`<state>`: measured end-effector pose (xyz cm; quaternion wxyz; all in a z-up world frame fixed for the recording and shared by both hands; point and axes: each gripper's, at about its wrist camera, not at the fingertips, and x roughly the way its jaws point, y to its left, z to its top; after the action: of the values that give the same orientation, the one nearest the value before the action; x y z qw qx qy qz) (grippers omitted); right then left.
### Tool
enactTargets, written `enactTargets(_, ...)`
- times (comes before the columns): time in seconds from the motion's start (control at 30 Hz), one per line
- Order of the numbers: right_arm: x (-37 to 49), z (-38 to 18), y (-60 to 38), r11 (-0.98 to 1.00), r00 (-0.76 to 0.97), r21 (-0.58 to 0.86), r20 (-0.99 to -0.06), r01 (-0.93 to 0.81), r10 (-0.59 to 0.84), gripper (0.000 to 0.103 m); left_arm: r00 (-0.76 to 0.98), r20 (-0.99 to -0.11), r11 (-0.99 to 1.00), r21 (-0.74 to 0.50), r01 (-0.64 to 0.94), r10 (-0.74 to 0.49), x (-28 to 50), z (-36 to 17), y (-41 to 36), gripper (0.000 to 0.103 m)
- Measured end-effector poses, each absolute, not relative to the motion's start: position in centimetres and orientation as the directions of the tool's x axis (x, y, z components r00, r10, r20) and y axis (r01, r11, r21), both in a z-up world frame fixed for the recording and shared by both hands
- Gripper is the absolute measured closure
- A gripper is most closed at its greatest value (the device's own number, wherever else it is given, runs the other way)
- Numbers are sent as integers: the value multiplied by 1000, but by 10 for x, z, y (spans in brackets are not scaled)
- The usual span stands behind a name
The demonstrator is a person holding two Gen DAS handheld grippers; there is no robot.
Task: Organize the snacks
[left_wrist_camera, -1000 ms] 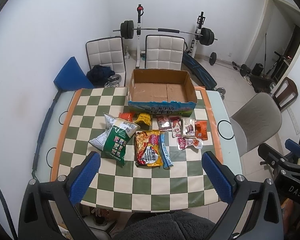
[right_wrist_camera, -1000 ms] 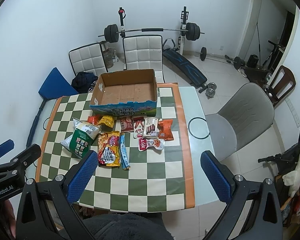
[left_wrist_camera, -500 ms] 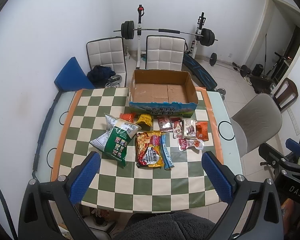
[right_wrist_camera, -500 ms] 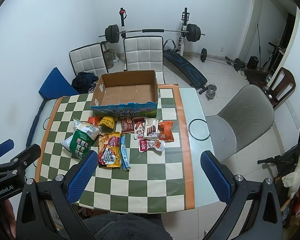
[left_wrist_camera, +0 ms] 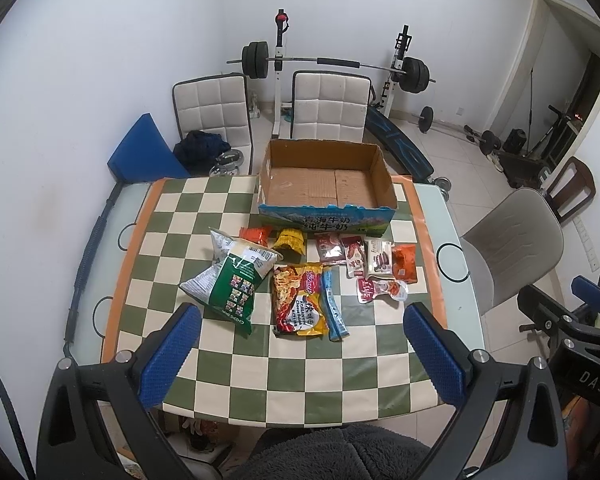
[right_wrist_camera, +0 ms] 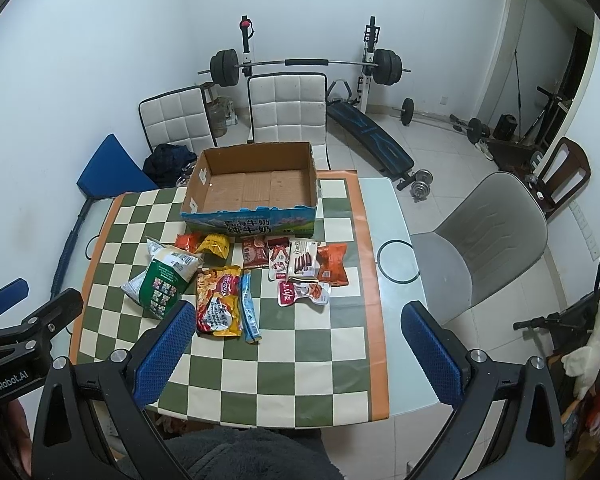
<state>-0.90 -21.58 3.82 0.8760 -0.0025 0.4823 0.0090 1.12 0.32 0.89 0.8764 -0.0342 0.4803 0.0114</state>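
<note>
You hold the left gripper [left_wrist_camera: 302,354] and the right gripper [right_wrist_camera: 298,354] high above the near edge of the checkered table [left_wrist_camera: 260,376], both spread wide with nothing between their blue pads. The snacks lie in a loose cluster just in front of the open cardboard box [left_wrist_camera: 326,184]: a green chip bag [left_wrist_camera: 232,284], a yellow noodle pack [left_wrist_camera: 298,300] and a blue stick pack [left_wrist_camera: 334,308] beside it. The small packets [left_wrist_camera: 374,264] overlap and their print is too small to read.
</note>
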Motion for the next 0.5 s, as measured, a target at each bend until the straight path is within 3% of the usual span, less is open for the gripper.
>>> enactTargets(0.5, -9, 38, -214, 1000, 534, 3, -845, -19, 13, 0, 539, -842, 997, -48, -54, -12, 13, 10, 7, 0)
